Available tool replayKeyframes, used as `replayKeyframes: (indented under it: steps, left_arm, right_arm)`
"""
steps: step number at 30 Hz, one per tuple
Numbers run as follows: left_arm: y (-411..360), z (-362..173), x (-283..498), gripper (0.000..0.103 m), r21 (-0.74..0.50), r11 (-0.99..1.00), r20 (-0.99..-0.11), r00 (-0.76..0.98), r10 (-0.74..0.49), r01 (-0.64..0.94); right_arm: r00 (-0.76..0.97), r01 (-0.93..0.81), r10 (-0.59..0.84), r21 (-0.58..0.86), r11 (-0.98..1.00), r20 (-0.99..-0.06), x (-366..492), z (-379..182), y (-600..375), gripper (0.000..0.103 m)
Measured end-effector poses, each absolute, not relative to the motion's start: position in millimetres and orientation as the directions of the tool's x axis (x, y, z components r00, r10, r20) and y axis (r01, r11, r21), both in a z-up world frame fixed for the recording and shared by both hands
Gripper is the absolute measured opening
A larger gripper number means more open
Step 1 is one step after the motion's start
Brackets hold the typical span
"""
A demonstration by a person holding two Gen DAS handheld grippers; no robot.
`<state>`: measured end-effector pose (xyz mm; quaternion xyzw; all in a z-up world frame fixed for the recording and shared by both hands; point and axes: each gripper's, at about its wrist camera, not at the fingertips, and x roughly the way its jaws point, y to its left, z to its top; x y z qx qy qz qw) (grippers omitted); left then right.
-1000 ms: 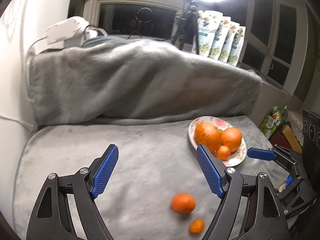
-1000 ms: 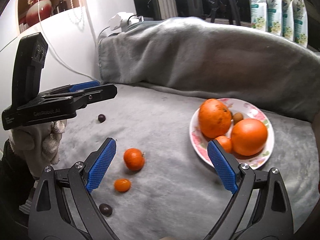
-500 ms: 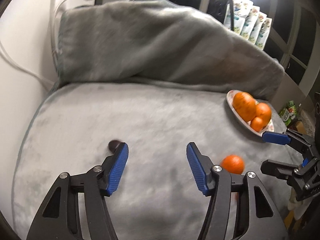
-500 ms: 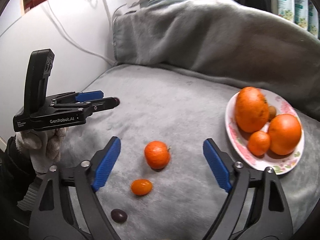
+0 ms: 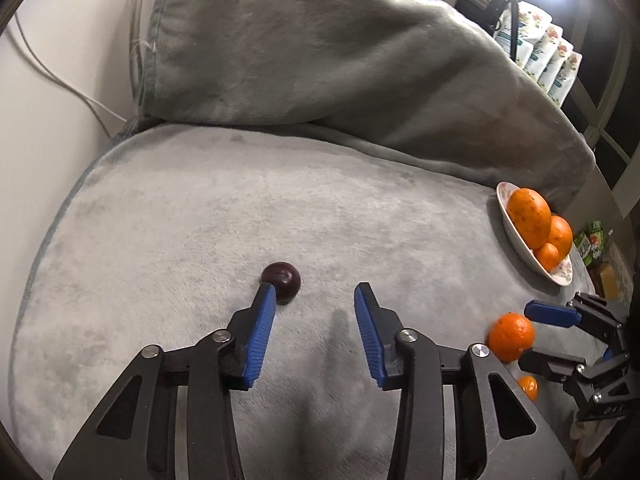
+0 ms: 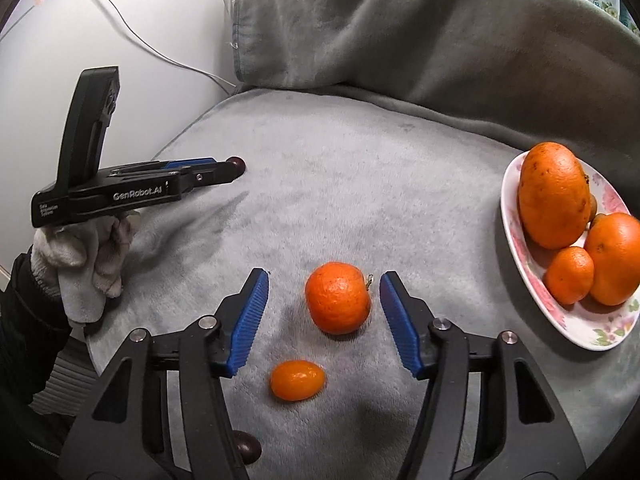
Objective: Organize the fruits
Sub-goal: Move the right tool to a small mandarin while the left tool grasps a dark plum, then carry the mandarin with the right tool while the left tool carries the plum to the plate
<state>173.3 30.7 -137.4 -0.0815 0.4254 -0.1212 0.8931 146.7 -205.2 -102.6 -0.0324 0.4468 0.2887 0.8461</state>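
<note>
Two grasps in progress, neither closed yet. Landmark is the flowered plate (image 6: 520, 240), already holding two large oranges and a small one. Our right gripper (image 6: 324, 296) has its fingers (image 6: 250, 316) half spread and they've just been closing; the loose mandarin (image 6: 338, 298) sits between the tips, nearer the plate-side finger, with a gap on both sides, so no contact yet. A kumquat (image 6: 297, 380) lies just behind the mandarin, further from the plate. Our left gripper (image 5: 316, 300) is well away from the plate, fingers narrow and also just been closing, nothing between them: the dark plum (image 5: 282, 280) sits at the tip of the finger furthest from the plate, off the centreline, apparently touching. From the right wrist view the plum shows only as a dark nub past the left tips. To do this well: left needs to shift away from the plate so the plum centres in the gap before closing more, otherwise that finger likely nudges it and it rolls on the plush grey blanket (image 5: 200, 220) covering the surface. Right should shift slightly plate-ward, close evenly on the mandarin's widest part, clear of the stem stub (image 6: 369, 279). Light squeeze, soft fruit. Another dark fruit (image 6: 248, 450) sits behind the right gripper, partly hidden.
</note>
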Motion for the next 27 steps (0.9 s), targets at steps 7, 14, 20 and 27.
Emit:
replayKeyframes:
  steps: [7, 14, 20, 27]
  left_arm:
    - [37, -145, 183, 0.035, -0.256, 0.959, -0.754, 0.596, -0.277, 0.122]
    - [34, -149, 195, 0.029, -0.242, 0.964, -0.763, 0.591, -0.261, 0.113]
    - [37, -154, 200, 0.021, -0.238, 0.966, -0.769, 0.589, -0.249, 0.098]
    - [36, -153, 199, 0.021, -0.237, 0.967, -0.763, 0.597, -0.247, 0.097]
  right_arm:
    - [0.419, -0.52, 0.457, 0.205, 0.829, -0.785, 150, -106, -202, 0.053]
    - [0.418, -0.512, 0.436, 0.19, 0.838, -0.797, 150, -110, -200, 0.051]
    - [0.418, -0.491, 0.429, 0.199, 0.848, -0.801, 153, -115, -204, 0.04]
    - [0.416, -0.472, 0.446, 0.231, 0.851, -0.792, 154, -116, -213, 0.036]
